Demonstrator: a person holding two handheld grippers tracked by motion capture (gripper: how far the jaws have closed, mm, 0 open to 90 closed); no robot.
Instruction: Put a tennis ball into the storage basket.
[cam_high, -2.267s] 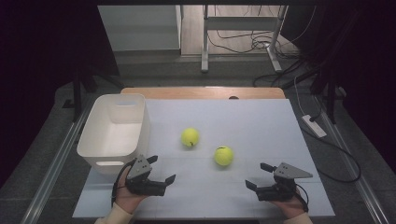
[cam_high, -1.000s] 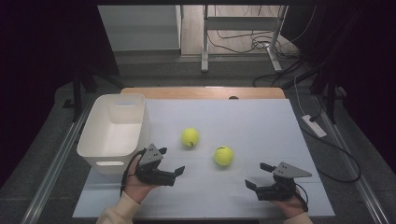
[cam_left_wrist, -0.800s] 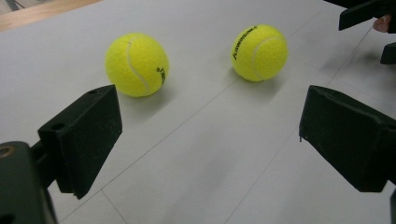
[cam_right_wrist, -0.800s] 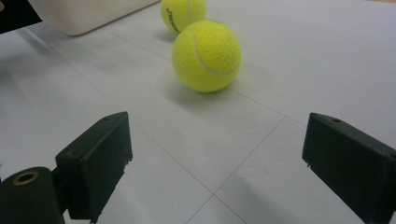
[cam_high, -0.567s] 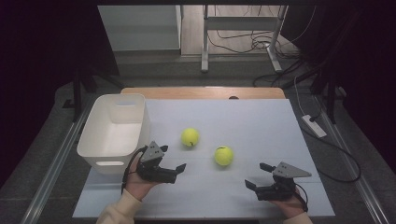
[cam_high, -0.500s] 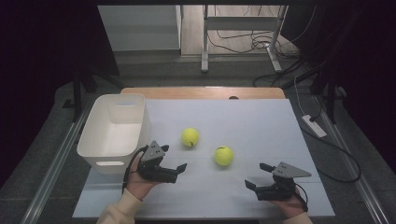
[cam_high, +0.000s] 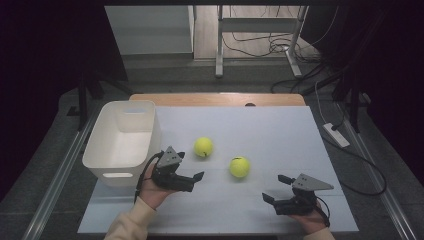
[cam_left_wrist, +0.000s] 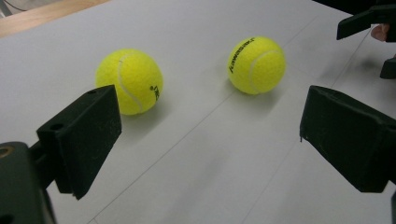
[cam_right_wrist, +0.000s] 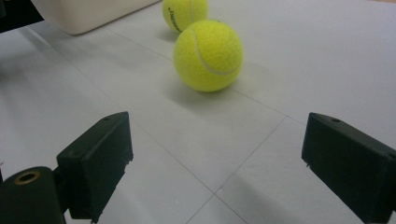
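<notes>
Two fuzzy yellow tennis balls wait right of the white plastic bin (cam_high: 122, 137).
Your left gripper (cam_high: 192, 179), jaws spread and empty, probably sits closer to the far-left ball (cam_high: 203, 147); your right gripper (cam_high: 275, 189), likewise unclenched, faces the near-right ball (cam_high: 239, 167).

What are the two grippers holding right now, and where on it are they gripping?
Nothing is held. The left gripper and the right gripper both have open, empty jaws, and the two tennis balls lie free on the table.
</notes>
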